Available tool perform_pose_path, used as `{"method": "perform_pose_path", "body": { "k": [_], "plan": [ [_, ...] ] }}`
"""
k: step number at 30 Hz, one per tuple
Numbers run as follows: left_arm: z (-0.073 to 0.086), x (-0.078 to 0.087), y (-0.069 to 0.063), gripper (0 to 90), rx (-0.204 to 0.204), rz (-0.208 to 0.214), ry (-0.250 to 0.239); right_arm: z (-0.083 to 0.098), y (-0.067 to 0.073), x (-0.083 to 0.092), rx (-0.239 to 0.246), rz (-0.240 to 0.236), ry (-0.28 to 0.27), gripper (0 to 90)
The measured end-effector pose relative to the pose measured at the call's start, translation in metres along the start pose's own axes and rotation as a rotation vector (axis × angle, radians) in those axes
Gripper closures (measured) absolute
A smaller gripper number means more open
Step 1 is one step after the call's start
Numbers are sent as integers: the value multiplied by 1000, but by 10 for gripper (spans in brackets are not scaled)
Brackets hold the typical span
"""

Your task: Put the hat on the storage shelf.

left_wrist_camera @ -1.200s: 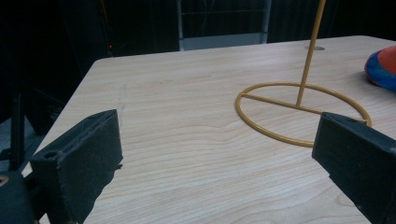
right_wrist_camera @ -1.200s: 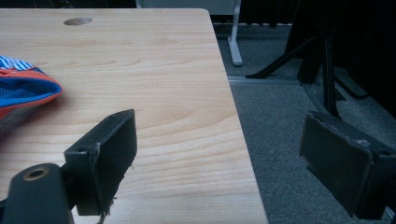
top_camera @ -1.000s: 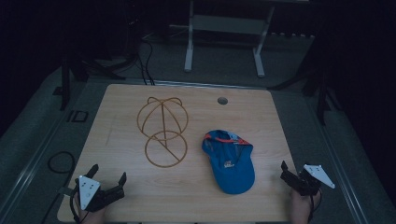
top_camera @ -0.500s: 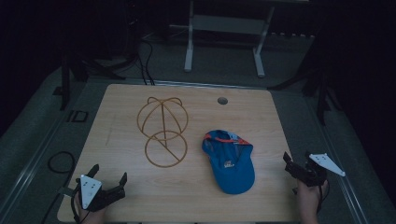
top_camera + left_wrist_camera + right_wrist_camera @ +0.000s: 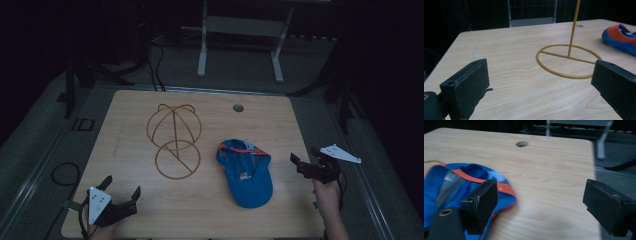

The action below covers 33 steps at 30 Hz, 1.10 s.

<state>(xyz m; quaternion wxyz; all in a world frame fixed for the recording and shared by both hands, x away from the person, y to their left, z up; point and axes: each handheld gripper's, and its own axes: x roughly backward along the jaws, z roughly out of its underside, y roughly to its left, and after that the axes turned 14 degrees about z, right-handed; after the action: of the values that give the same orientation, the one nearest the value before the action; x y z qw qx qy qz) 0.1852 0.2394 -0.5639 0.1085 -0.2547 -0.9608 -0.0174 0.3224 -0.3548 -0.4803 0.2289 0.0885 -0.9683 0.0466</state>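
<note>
Nothing of the work looked done yet. The cap (image 5: 246, 173) lay flat on the table (image 5: 300, 120), right of centre in the high view, its brim toward the bottom of the frame and its open side up. The wire stand (image 5: 174, 141) stood empty just left of it, near but apart. By my reading the job was to put the cap on the stand, so all of it remained: gripping the cap, lifting it, and setting it over the wire dome.

The right gripper (image 5: 306, 165) hung at the right edge of the table, just beside the cap without touching it, jaws spread wide and empty. The left gripper (image 5: 120, 190) sat at the lower left of the frame, well apart from both things, its jaws also wide with nothing between them.

The room was dim, and the small logo inside the cap could not be read. In the left gripper view the stand (image 5: 570, 58) was cut off above its post, and the cap (image 5: 620, 37) ran out of the right edge. The right gripper view was blurred, and the near jaw covered part of the cap (image 5: 446, 187).
</note>
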Motion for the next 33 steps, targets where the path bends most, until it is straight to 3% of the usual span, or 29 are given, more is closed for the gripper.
{"method": "perform_pose_path", "body": {
  "k": [3,5,9,13,17,19,22,24,33],
  "plan": [
    [0,-1,-1,20,8,5,5,-6,9,-7,22,-52,6,124],
    [-1,-1,-1,20,43,11,18,-10,15,-12,29,-92,6,123],
    [-3,0,-1,20,72,22,31,-16,30,-23,59,-116,26,118],
    [-6,1,-4,20,55,20,37,-19,41,-35,74,-157,39,137],
    [-10,3,-9,39,41,36,24,-21,52,-50,112,-186,65,255],
    [-11,4,-10,39,40,44,18,-21,58,-57,132,-206,81,370],
    [-12,4,-11,39,36,48,20,-21,65,-64,174,-199,92,413],
    [-11,4,-11,39,41,55,25,-21,73,-74,202,-208,110,498],
    [-10,3,-10,40,47,56,26,-24,93,-111,216,-225,173,528]
  ]
}}
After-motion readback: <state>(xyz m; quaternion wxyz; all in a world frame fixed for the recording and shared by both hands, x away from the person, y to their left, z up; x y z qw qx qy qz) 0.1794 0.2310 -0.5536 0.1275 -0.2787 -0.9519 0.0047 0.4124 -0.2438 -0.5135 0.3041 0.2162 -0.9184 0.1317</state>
